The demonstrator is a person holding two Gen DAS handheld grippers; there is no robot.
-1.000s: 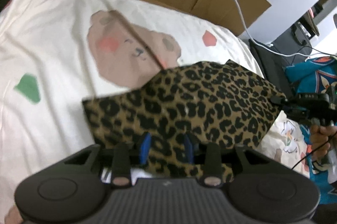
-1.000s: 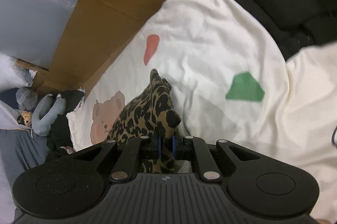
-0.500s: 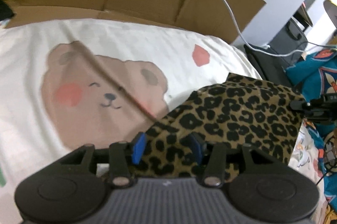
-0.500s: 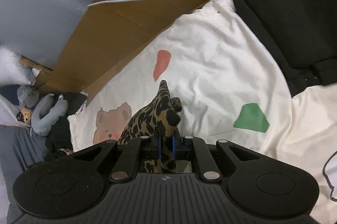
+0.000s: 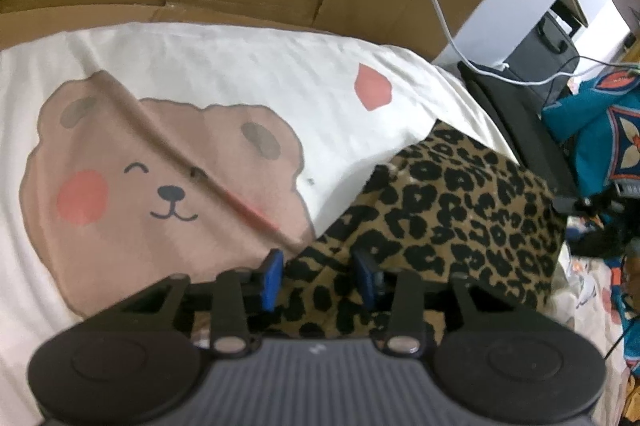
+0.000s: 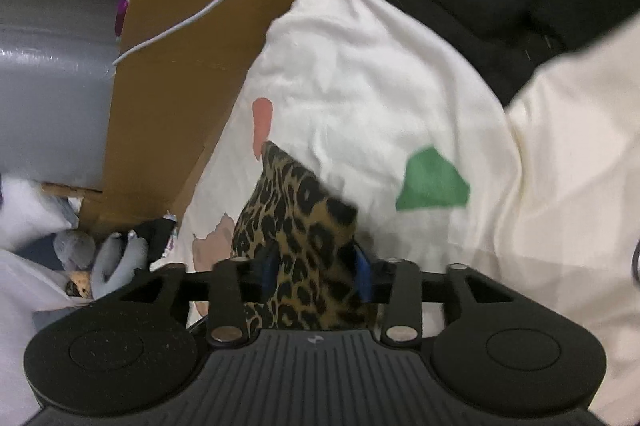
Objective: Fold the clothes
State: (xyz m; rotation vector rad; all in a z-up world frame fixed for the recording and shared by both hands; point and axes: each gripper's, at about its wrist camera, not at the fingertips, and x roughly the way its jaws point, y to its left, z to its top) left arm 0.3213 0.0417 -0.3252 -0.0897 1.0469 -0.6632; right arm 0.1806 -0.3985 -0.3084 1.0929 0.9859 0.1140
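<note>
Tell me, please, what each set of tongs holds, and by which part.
The right tongs have just been opening, leopard-print cloth loose between them: nothing held. The left tongs, just closing, straddle its near edge; a grip cannot be told.

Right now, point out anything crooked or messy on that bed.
The leopard-print garment lies skewed on the cream bear blanket, one corner standing up in a peak instead of flat. A diagonal crease cuts across the printed bear face. Nothing looks spilled or damaged.
</note>
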